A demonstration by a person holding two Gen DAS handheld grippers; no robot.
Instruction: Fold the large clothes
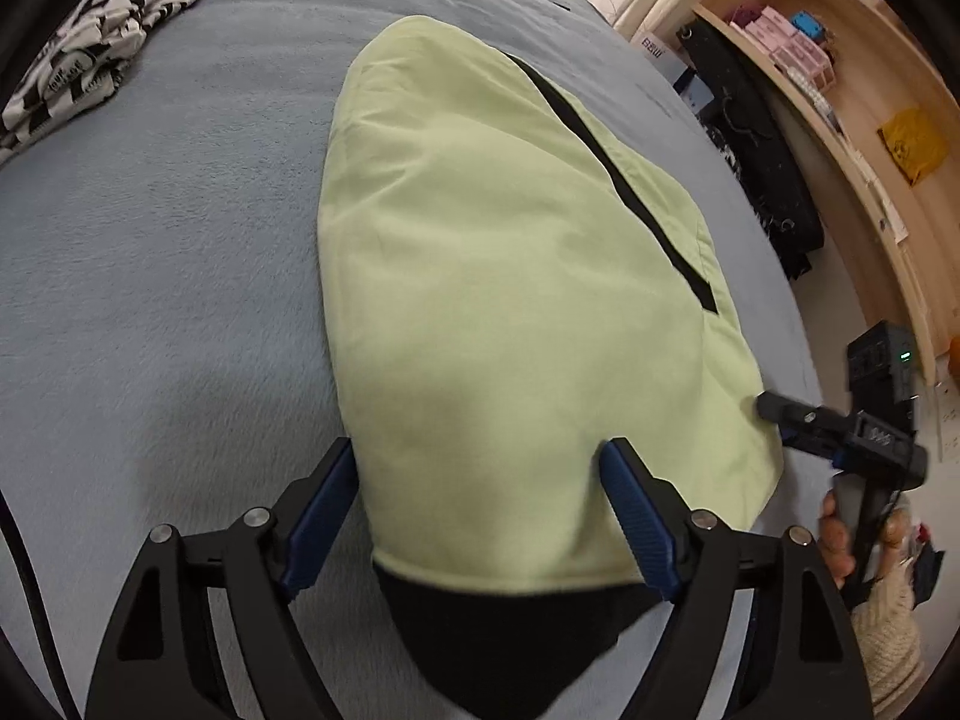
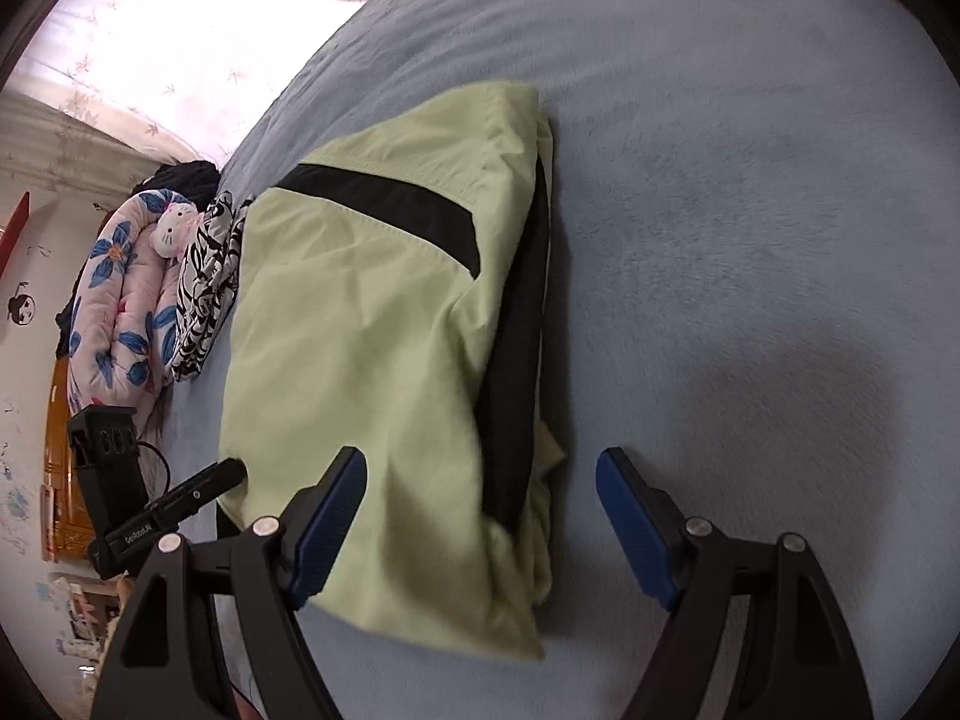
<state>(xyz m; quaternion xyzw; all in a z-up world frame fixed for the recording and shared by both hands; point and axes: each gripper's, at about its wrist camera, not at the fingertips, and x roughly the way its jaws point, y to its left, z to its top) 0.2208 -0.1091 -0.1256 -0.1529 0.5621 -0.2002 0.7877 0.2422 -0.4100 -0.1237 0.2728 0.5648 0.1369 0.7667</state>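
Observation:
A light green garment (image 1: 510,276) with black stripes lies folded on the blue bed cover (image 1: 150,240). It also shows in the right wrist view (image 2: 372,324). My left gripper (image 1: 483,462) is open, its jaws straddling the garment's near end with black fabric (image 1: 498,630) below. It appears at the garment's left edge in the right wrist view (image 2: 198,492). My right gripper (image 2: 480,468) is open over the garment's near right edge, holding nothing. It shows from the side in the left wrist view (image 1: 774,411), touching the garment's right edge.
A black-and-white patterned garment (image 1: 78,54) lies at the bed's far left, also in the right wrist view (image 2: 204,288). A rolled floral quilt (image 2: 120,312) with a plush toy lies beyond. A wooden shelf (image 1: 840,90) and black bag (image 1: 756,138) stand right of the bed.

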